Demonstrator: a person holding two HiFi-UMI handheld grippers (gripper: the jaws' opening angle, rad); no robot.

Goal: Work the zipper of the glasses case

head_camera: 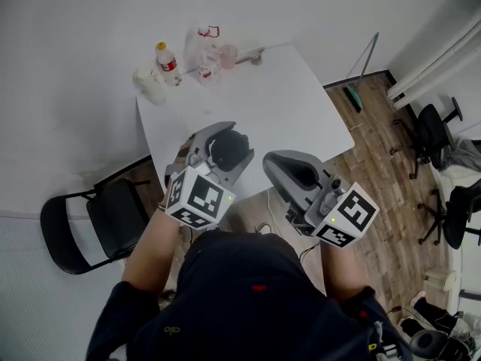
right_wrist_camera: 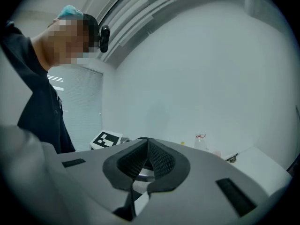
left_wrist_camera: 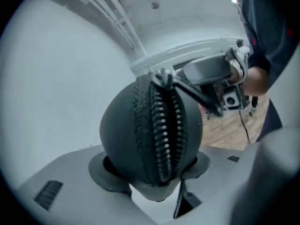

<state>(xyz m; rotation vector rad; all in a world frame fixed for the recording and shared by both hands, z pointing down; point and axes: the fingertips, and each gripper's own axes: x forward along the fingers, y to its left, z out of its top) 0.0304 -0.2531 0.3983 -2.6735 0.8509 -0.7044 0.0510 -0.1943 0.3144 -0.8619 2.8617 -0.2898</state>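
The black glasses case [head_camera: 231, 145] is held off the table near its front edge, and my left gripper [head_camera: 223, 156] is shut on it. In the left gripper view the case [left_wrist_camera: 122, 125] fills the space between the pads [left_wrist_camera: 108, 175]. Its zipper [left_wrist_camera: 161, 130] faces the camera with the two rows of teeth parted, and the metal slider [left_wrist_camera: 162, 75] sits at the far top end. My right gripper [head_camera: 275, 161] hovers just right of the case, also seen as the right gripper [left_wrist_camera: 206, 71] beyond the slider. Its jaws [right_wrist_camera: 147, 156] are shut, and nothing shows between them.
A white table [head_camera: 293, 96] carries a bottle [head_camera: 167, 62], a white container [head_camera: 150, 85] and clear plastic items [head_camera: 210, 59] at its far edge. A black folding chair [head_camera: 90, 224] stands at the left and office chairs [head_camera: 443, 171] on the wood floor at the right.
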